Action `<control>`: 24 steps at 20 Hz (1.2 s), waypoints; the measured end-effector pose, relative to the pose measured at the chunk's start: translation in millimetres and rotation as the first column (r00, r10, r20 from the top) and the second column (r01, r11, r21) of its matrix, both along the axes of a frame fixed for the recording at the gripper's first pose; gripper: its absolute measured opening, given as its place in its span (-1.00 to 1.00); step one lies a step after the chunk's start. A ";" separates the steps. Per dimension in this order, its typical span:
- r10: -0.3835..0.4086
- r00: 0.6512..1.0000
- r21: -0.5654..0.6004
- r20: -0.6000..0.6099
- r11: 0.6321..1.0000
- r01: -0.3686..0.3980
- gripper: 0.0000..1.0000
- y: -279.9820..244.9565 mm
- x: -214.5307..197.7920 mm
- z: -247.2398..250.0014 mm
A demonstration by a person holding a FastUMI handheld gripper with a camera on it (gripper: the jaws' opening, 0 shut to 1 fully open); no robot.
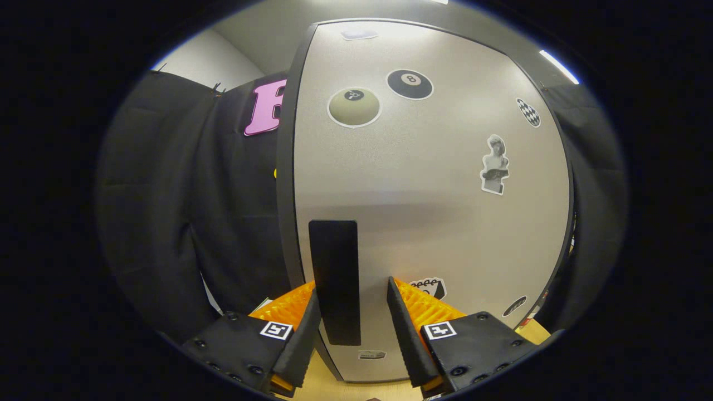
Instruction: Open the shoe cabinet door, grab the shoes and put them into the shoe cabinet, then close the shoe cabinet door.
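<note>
- the shoe cabinet door stands just ahead of the gripper, a pale grey panel with a dark frame, taller than it is wide, its long axis running upright.
- the door faces the camera nearly square on, and its left edge shows as a dark strip against the black cloth wall.
- a black handle sits low on the door near that left edge; it is a narrow bar, long axis vertical, parallel to the door's edge.
- the gripper is spread, with the handle standing in the gap between its two fingers, nearer the left one.
- i cannot tell whether either finger touches the handle; the right finger is plainly apart from it.
- stickers dot the door: an eight ball, a beige ball, a chequered oval and a bust figure.
- a strip of light wooden floor shows under the door's lower edge, between the fingers.
</note>
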State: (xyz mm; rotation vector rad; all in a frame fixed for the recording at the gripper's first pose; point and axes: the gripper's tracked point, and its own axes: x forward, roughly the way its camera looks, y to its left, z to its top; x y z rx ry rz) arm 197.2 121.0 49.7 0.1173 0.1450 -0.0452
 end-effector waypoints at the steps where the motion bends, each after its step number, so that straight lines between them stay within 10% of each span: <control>1: 0.008 1.000 0.005 -0.012 1.000 -0.008 0.02 4.0 0.2 -1.8; 12: 0.057 0.998 0.004 -0.027 0.998 -0.057 -0.75 6.9 -4.8 -2.3; 24: 0.176 0.984 0.008 -0.016 0.984 -0.176 -0.75 5.7 -48.4 1.0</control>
